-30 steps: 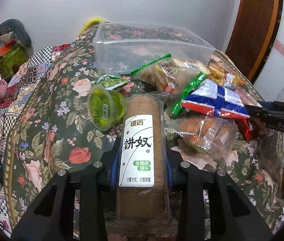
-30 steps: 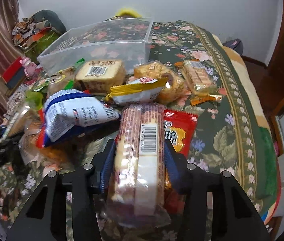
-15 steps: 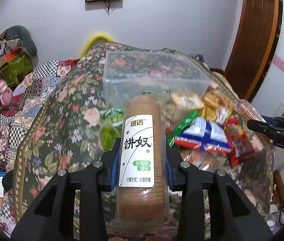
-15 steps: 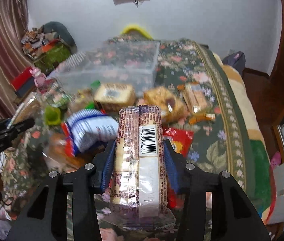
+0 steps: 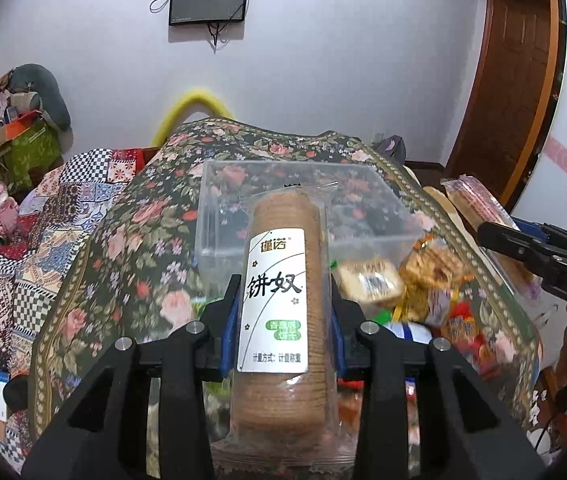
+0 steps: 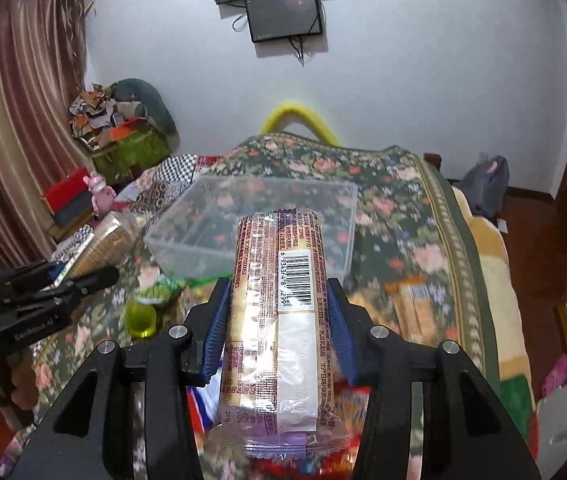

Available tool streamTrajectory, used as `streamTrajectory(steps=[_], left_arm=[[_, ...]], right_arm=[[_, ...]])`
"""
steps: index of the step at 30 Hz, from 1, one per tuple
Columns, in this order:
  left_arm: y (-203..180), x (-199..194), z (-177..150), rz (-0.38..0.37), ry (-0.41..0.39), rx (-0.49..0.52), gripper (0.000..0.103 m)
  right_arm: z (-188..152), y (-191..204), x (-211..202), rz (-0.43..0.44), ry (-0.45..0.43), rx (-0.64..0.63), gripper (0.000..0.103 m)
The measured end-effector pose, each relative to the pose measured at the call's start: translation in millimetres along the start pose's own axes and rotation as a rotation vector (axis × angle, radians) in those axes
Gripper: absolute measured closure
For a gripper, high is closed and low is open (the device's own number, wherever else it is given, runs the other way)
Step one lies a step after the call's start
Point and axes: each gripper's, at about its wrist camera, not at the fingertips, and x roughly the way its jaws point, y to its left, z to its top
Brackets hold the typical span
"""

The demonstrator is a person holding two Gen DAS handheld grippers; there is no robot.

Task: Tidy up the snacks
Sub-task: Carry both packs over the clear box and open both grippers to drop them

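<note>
- Snacks: loose packets (image 5: 423, 280) heaped on the floral bedspread (image 5: 131, 248), near side of the clear plastic bin (image 5: 219, 216).
- My left claw (image 5: 283, 316) clamps a round biscuit sleeve (image 5: 283, 280), raised over the pile.
- My right claw (image 6: 279, 320) grips a barcode-labelled wafer pack (image 6: 279, 300), also aloft.
- Bin (image 6: 187, 236) lies just beyond both packs.
</note>
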Motion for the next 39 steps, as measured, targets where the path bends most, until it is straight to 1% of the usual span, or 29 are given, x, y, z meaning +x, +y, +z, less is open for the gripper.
streamTrajectory(steps=[8,18,22,25,28,33,36,39], left_arm=[[4,30,32,0.000,0.003,-0.016,0.066],[8,71,68,0.022,0.025,-0.015,0.066],[10,92,76,0.032,0.046,-0.010,0.066],[11,107,79,0.025,0.072,-0.013,0.066],[13,126,80,-0.001,0.118,-0.030,0.066],[12,152,76,0.006,0.180,-0.020,0.066],[11,158,76,0.003,0.184,-0.017,0.066],[7,157,81,0.001,0.169,-0.001,0.066]], right_arm=[[29,-4,28,0.007,-0.014,0.000,0.060],[53,-7,69,-0.004,0.012,0.001,0.060],[56,-9,92,-0.014,0.052,0.006,0.060],[54,-11,106,-0.019,0.090,0.006,0.060],[50,-13,120,-0.020,0.131,0.008,0.060],[47,-17,136,-0.023,0.182,0.000,0.060],[45,-17,143,-0.028,0.206,-0.004,0.060],[43,-16,147,-0.030,0.227,-0.009,0.060]])
